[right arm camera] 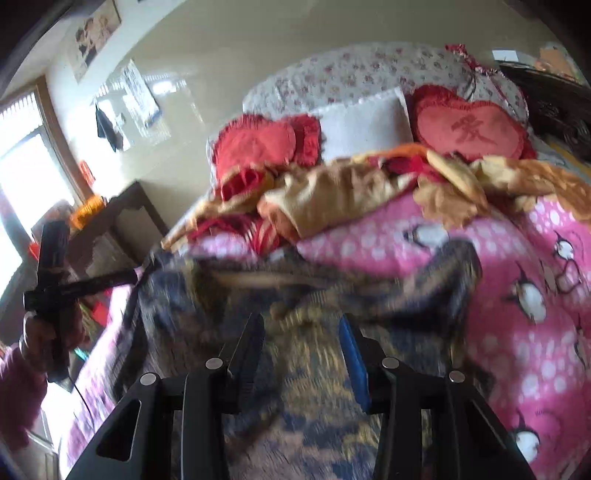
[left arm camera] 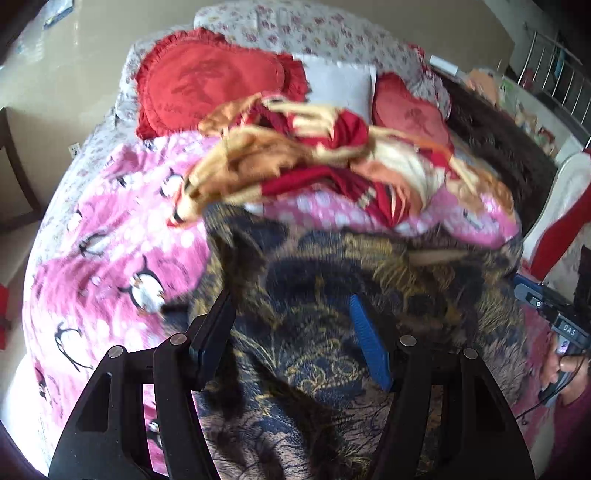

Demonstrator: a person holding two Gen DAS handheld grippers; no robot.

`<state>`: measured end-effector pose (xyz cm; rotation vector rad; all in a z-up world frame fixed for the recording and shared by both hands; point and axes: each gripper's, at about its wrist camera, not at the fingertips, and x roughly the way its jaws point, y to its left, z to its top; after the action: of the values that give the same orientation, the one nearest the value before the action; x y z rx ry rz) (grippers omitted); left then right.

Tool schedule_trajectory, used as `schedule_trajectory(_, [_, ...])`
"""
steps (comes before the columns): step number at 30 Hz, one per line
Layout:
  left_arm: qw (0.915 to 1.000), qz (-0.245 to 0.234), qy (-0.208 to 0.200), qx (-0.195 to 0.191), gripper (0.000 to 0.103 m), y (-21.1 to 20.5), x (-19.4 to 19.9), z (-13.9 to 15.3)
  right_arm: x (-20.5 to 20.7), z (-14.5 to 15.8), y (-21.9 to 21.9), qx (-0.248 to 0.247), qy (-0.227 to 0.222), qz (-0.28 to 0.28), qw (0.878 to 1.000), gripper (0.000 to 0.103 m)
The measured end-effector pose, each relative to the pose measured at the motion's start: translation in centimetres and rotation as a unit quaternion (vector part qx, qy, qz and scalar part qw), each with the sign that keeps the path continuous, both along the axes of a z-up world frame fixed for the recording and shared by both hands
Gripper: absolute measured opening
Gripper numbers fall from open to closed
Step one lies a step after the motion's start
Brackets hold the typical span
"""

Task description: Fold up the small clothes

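Left wrist view showed a dark navy garment [left arm camera: 332, 295] with gold and brown patterning, blurred by motion, spread over a pink penguin-print quilt [left arm camera: 103, 236] on the bed. The fabric looked thin and crumpled, with a fringed or feathery print toward the near edge. The left gripper [left arm camera: 291, 314] had its fingers [left arm camera: 369, 339] apart, with the garment lying between and beneath them; whether they touched the cloth could not be determined. One finger carried a blue pad.

The garment's long axis ran roughly from the camera toward the pillows, with one dark strip [left arm camera: 236, 258] trailing along its left edge. Its far end reached a heap of red and tan clothes [left arm camera: 314, 166].

Right wrist view showed the same garment [right arm camera: 303, 332] stretched more sideways, one dark corner [right arm camera: 458, 266] extending right over the quilt. The right gripper [right arm camera: 301, 354] also had its fingers apart above the cloth. Only this view showed the left gripper from outside, held in the person's left hand [right arm camera: 51, 328] at the garment's left edge, plus a window [right arm camera: 22, 177] and wall posters [right arm camera: 96, 33]. Only the left wrist view showed the right hand [left arm camera: 565, 365] and a metal rack [left arm camera: 554, 70].
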<state>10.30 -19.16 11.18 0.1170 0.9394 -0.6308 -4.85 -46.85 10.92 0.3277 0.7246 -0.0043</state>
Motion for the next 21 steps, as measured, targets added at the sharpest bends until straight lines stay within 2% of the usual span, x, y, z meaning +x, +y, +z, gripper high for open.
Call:
schedule_trajectory(2, [0.9994, 0.018, 0.015, 0.025, 0.064, -0.3, 0.2, -2.1, 0.3, -1.1, 0.3, -0.026, 0.022, 0.007, 0.999, 0.04])
schedule_trajectory(3, [0.9988, 0.028, 0.017, 0.035, 0.064, -0.1, 0.4, -3.0, 0.9, -2.0, -0.2, -0.049, 0.045, -0.012, 0.998, 0.04])
schedule_trajectory(4, [0.9984, 0.039, 0.018, 0.036, 0.064, 0.1, 0.7, -3.7, 1.1, -2.5, -1.0, -0.05, 0.05, -0.023, 0.997, 0.038])
schedule_trajectory(5, [0.9983, 0.05, 0.013, 0.029, 0.064, 0.7, 0.9, -4.0, 1.5, -2.8, -2.0, -0.036, 0.044, -0.034, 0.998, 0.038])
schedule_trajectory(6, [0.9981, 0.054, 0.013, 0.026, 0.064, 1.0, 1.0, -3.8, 1.8, -2.6, -3.4, -0.03, 0.04, -0.07, 0.996, 0.038])
schedule_trajectory(8, [0.9975, 0.063, 0.025, 0.017, 0.064, 2.1, 0.9, -3.2, 2.1, -1.8, -4.7, -0.022, 0.051, -0.111, 0.992, 0.038])
schedule_trajectory(9, [0.9974, 0.066, 0.028, 0.007, 0.064, 2.6, 0.7, -2.9, 1.8, -0.8, -5.0, 0.009, 0.032, -0.105, 0.994, 0.038])
schedule_trajectory(11, [0.9976, 0.065, 0.024, 0.004, 0.064, 3.4, 0.1, -2.5, 1.5, 1.1, -3.9, 0.045, -0.018, -0.055, 0.997, 0.039])
schedule_trajectory(13, [0.9976, 0.066, 0.019, 0.011, 0.064, 3.9, -0.5, -2.5, 2.9, 2.5, -0.6, 0.004, -0.027, 0.022, 0.999, 0.039])
schedule_trajectory(15, [0.9971, 0.072, 0.021, 0.014, 0.064, 4.1, -1.0, -2.8, 4.9, 2.4, 2.4, -0.046, -0.007, 0.078, 0.996, 0.039])
schedule_trajectory(17, [0.9965, 0.075, 0.034, 0.015, 0.064, 4.5, -1.5, -3.4, 7.5, 1.2, 5.2, -0.093, 0.024, 0.13, 0.987, 0.039])
schedule_trajectory(21, [0.995, 0.08, 0.057, 0.016, 0.064, 5.6, -2.3, -4.8, 11.0, -2.6, 7.1, -0.132, 0.099, 0.177, 0.97, 0.039])
